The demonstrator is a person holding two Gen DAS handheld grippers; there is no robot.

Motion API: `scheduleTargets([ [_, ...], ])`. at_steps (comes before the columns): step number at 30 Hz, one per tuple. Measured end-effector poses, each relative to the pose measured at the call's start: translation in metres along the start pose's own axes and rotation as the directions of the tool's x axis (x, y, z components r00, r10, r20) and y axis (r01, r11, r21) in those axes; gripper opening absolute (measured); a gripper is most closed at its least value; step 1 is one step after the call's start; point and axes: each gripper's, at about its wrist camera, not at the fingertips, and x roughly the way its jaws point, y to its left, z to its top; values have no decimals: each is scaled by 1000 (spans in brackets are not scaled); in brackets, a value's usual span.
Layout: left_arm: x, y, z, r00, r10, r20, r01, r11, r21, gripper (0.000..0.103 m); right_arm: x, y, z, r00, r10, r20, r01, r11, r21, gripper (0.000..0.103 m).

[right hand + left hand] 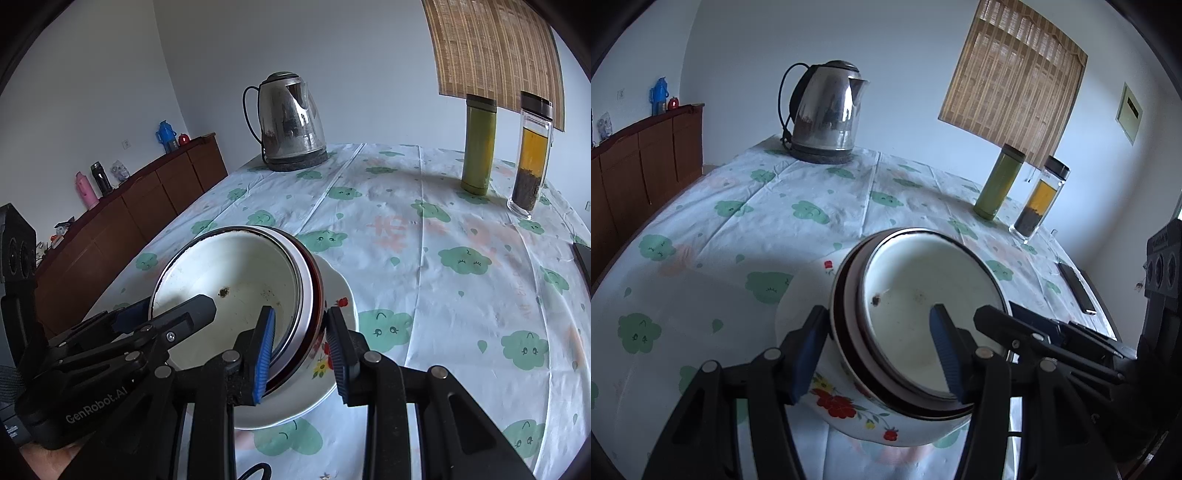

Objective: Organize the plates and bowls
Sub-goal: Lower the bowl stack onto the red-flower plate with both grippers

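- Task's thing: nested stack of white enamel bowls w/ dark rims, outermost painted w/ red & yellow flowers. Sits on round table under white plastic cloth w/ green cloud print, near edge, right in front of both tools.
- Stack looks tipped, mouth facing the cams, not flat; inner bowl has a small dark chip near its centre. Whether it's lifted clear of the cloth – can't tell.
- Left gripper: jaws straddle left wall of stack, one blue pad outside on flowered side, other inside the white basin. About half spread, looks clamped on the wall.
- Right gripper: same on opposite wall, one pad in the basin, one outside by the flowers. Narrower gap, pads look pressed on the rims.
- Key relation: stack lies between the two tools, straight ahead & slightly below each; neither hand is nearer. Rim-to-rim axis runs left-right across both grips.
- My read: next move needs both hands shifting together, else stack twists or inner bowl slips out.
- Steel electric kettle, green flask, clear tea bottle stand well apart at far edge.
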Motion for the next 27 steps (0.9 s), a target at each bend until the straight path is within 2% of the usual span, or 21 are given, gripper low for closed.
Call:
scheduleTargets([
  [10, -1, 4, 1, 1000, 13, 8, -13, 1000, -1, 55, 5, 4, -4, 1000, 5, -1, -5, 1000, -5, 32],
  [17, 2, 0, -3, 1000, 10, 3, -10, 1000, 21, 55, 4, 3, -3, 999, -28, 21, 28, 999, -23, 32],
  [27, 2, 1, -4, 1000, 2, 12, -2, 1000, 15, 55, 4, -1, -4, 999, -11, 35, 11, 1000, -10, 32],
])
